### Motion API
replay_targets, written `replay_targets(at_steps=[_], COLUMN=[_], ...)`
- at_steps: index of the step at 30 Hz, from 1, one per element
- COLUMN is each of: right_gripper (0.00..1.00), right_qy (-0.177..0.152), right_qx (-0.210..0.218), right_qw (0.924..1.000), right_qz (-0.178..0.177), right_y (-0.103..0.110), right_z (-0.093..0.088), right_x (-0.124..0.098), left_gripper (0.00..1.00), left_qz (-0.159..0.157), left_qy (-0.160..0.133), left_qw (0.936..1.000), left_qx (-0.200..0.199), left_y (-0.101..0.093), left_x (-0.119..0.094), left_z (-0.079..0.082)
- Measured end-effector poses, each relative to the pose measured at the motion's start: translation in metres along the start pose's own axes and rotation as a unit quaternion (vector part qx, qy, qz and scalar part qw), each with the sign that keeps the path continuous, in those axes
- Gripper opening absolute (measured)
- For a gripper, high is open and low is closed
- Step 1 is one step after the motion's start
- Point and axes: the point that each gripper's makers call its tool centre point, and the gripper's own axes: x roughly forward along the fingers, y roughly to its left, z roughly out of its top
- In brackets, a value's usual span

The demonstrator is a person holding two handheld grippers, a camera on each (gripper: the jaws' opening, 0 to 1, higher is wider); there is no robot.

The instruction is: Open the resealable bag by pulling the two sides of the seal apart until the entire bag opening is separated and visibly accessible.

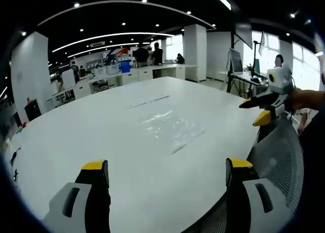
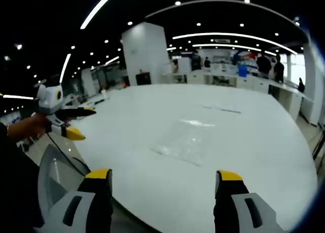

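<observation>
Left gripper view: clear, flat resealable plastic bag [image 1: 170,126] lay untouched mid-way across the white round table [image 1: 76,141], apart from both tools. Left gripper [image 1: 167,174] and right gripper [image 2: 165,185] hovered wide open, empty, presumably staged to approach.

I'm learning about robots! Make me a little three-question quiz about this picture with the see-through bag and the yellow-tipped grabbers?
1. True or false: the resealable bag lies flat on the white table, with no jaws touching it.
2. Multiple choice: the left gripper has its jaws A) clamped on the bag, B) spread apart with nothing between them, C) shut on a pen.
3. Fill in: in the left gripper view, the right gripper shows near the table's edge, above a mesh ____ back.

Key: 1 true. 2 B. 3 chair.
</observation>
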Motion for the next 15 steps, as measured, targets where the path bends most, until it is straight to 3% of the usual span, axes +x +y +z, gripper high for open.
replay_targets(at_steps=[7, 15], right_gripper=[0.81, 0.81], right_qy=[-0.003, -0.004], right_qx=[0.0, 0.002], right_qw=[1.0, 1.0], right_qz=[-0.002, 0.0], right_y=[0.0002, -0.0001], right_z=[0.0014, 0.0013], right_x=[0.0003, 0.0002], left_gripper=[0.92, 0.92], left_qz=[-0.004, -0.003], left_qy=[0.015, 0.011], left_qw=[0.9999, 0.9999], left_qx=[0.0, 0.0], left_y=[0.0011, 0.0027], left_x=[0.0009, -0.0008], left_z=[-0.0071, -0.0047])
